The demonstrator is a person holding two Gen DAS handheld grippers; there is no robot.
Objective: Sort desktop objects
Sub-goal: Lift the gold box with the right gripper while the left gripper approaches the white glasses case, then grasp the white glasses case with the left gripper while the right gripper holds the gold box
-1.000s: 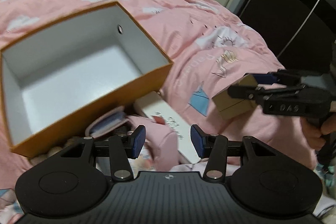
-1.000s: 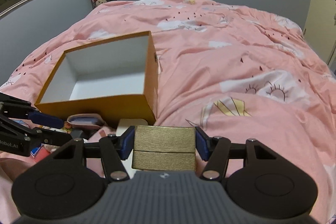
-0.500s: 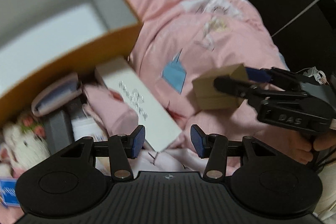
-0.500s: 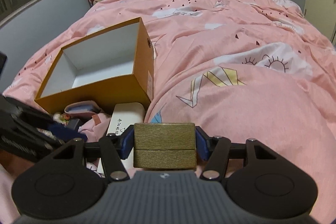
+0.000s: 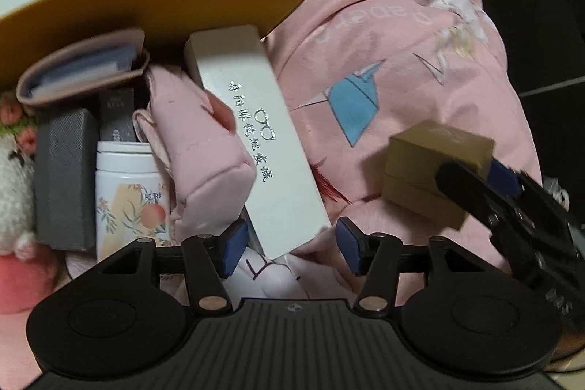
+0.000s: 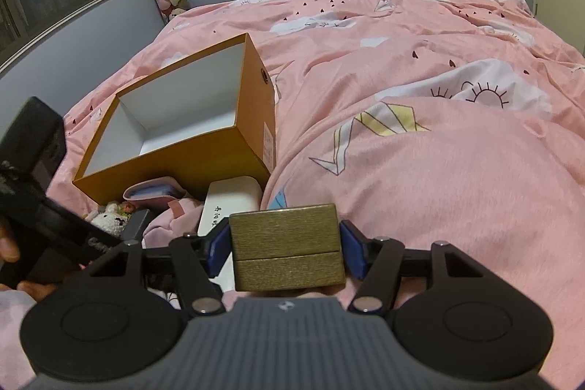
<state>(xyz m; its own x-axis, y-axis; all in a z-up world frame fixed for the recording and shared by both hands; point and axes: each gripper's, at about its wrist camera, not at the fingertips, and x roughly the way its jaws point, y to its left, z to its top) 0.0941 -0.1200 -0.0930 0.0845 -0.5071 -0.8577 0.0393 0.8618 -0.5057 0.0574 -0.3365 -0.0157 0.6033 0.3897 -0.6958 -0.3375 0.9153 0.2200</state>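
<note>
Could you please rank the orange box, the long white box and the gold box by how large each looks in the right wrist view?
1. Orange box, largest.
2. Gold box, held in the right tool; nearness inflates it.
3. Long white box, smallest, but partly hidden behind the gold box.

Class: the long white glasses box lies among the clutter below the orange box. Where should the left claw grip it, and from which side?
Grip the long white glasses box across its narrow width at the near end, which juts free between the open left claw. Come straight along its length; a pink pouch overlaps its left side farther up.
</note>
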